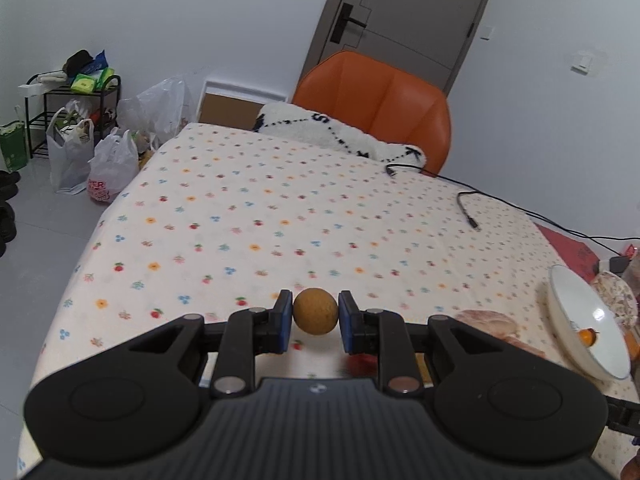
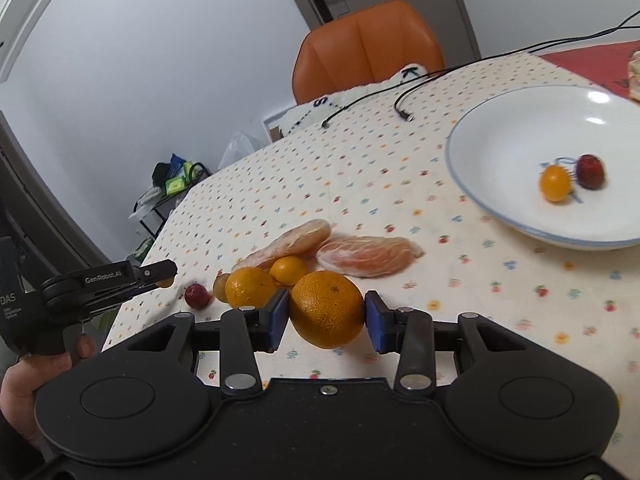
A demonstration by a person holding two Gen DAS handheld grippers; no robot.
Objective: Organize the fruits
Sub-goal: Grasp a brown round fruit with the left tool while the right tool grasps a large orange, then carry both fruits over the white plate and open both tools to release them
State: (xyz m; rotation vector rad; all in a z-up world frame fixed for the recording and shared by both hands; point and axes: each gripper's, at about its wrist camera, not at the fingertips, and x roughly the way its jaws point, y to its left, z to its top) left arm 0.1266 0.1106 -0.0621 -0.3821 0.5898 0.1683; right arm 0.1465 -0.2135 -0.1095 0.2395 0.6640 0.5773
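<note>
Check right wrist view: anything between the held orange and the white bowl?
Only bare tablecloth between orange and bowl; the peeled segment lies just left of that line.

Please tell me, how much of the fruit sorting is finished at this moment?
Done: a small yellow fruit and a red fruit lie in the white bowl. In hand: the left claw grips a small brown fruit, the right claw an orange. Left on the tablecloth: two peeled segments, another orange and several small fruits.
</note>
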